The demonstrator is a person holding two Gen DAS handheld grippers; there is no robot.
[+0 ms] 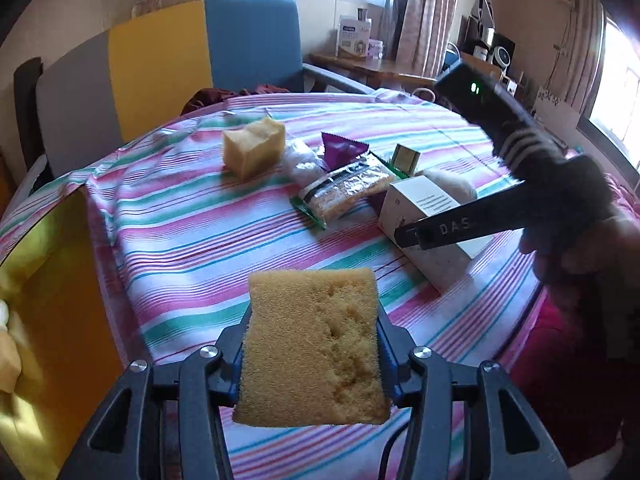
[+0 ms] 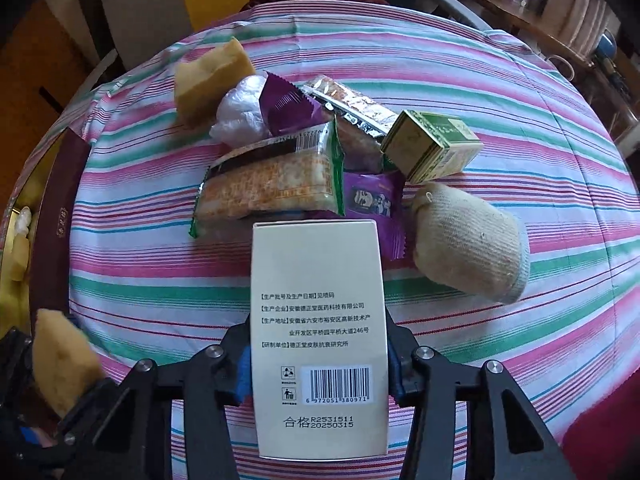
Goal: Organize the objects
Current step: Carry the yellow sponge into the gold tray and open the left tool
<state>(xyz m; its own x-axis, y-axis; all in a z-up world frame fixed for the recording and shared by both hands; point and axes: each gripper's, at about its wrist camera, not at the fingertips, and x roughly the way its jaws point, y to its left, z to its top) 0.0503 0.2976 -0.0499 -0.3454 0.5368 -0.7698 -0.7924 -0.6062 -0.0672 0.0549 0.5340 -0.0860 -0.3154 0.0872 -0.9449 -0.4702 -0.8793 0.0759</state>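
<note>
My left gripper [image 1: 312,356] is shut on a yellow sponge [image 1: 314,344] and holds it above the striped tablecloth [image 1: 192,240]; the sponge also shows in the right wrist view [image 2: 60,360] at the lower left. My right gripper [image 2: 318,356] is shut on a white box [image 2: 318,320] with a barcode; the box also shows in the left wrist view [image 1: 424,216]. On the table lie a second sponge [image 2: 208,78], a green snack pack [image 2: 272,184], a purple wrapper [image 2: 286,106], a green box [image 2: 432,144] and a rolled sock [image 2: 468,240].
A crumpled white plastic bag [image 2: 242,110] and a silver snack pack [image 2: 352,108] lie in the pile. A yellow container [image 1: 44,280] stands off the table's left edge. Chairs [image 1: 160,68] stand behind the table. A side table [image 1: 360,64] is at the back.
</note>
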